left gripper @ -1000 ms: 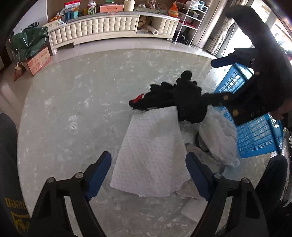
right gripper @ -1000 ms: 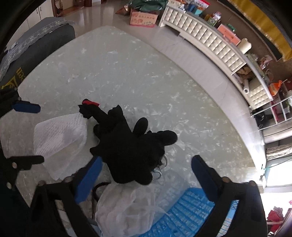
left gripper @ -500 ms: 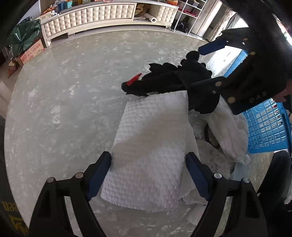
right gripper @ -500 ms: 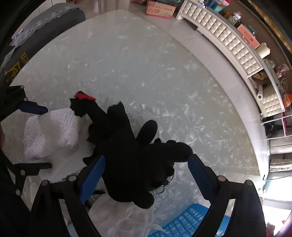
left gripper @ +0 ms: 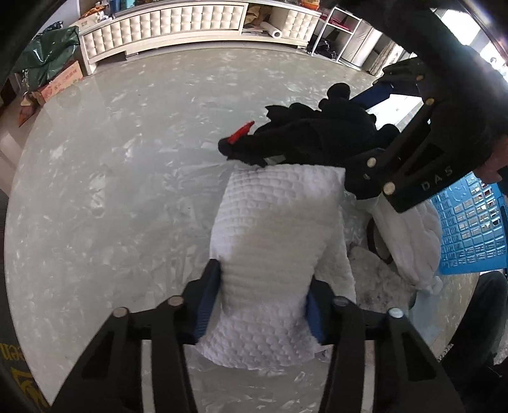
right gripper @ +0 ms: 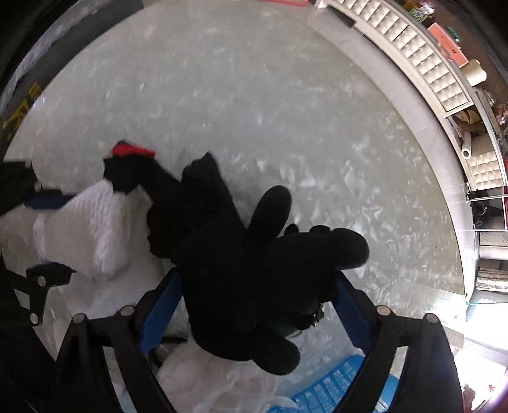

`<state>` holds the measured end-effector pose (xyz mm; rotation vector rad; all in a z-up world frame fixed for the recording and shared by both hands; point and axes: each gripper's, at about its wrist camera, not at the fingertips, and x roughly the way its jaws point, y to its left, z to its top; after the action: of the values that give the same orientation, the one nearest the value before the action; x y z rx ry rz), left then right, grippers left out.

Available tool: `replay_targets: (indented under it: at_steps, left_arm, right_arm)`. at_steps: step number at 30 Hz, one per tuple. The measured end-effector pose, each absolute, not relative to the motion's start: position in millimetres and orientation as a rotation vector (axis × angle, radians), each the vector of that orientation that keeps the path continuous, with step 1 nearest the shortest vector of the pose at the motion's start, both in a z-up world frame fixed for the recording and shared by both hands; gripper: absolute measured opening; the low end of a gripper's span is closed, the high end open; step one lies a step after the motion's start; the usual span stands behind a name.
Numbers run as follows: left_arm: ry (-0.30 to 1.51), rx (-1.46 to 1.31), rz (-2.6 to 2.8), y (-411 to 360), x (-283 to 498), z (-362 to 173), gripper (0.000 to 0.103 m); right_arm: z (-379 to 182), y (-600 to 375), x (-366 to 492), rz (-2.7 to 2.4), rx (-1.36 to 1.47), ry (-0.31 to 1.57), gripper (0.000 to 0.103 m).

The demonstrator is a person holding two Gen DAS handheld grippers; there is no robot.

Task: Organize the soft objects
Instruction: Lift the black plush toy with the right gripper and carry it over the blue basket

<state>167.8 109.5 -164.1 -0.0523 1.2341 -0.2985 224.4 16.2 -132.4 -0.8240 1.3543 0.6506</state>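
A white quilted cloth [left gripper: 279, 228] lies folded on the marble table; my left gripper [left gripper: 262, 295] is shut on its near end. It also shows in the right wrist view [right gripper: 92, 222]. A black plush toy [right gripper: 241, 260] with a red tip [right gripper: 131, 149] lies beyond the cloth; my right gripper [right gripper: 250, 308] is shut on its body. The toy [left gripper: 304, 133] and the right gripper's frame [left gripper: 412, 165] show in the left wrist view at the upper right.
A blue plastic basket [left gripper: 466, 235] stands at the table's right edge, with a white fluffy item [left gripper: 409, 238] and crumpled clear plastic beside it. A white tufted cabinet [left gripper: 165, 25] stands across the room. A dark chair back [right gripper: 28, 79] is at the table's left.
Both grippers were open a second ago. The left one moved forward and closed on the white cloth; the right one came down and closed on the black plush toy.
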Motion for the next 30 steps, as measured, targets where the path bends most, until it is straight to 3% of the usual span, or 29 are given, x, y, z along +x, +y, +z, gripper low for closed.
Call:
replay_targets:
  at_steps: [9, 30]
  left_arm:
    - [1.220, -0.073, -0.288, 118, 163, -158, 0.019]
    - [1.101, -0.094, -0.311, 133, 123, -90, 0.017]
  right_arm:
    - [-121, 17, 228, 0.613, -0.790, 1.336, 0.062]
    - [-30, -1, 200, 0.534, -0.612, 1.218, 0.061]
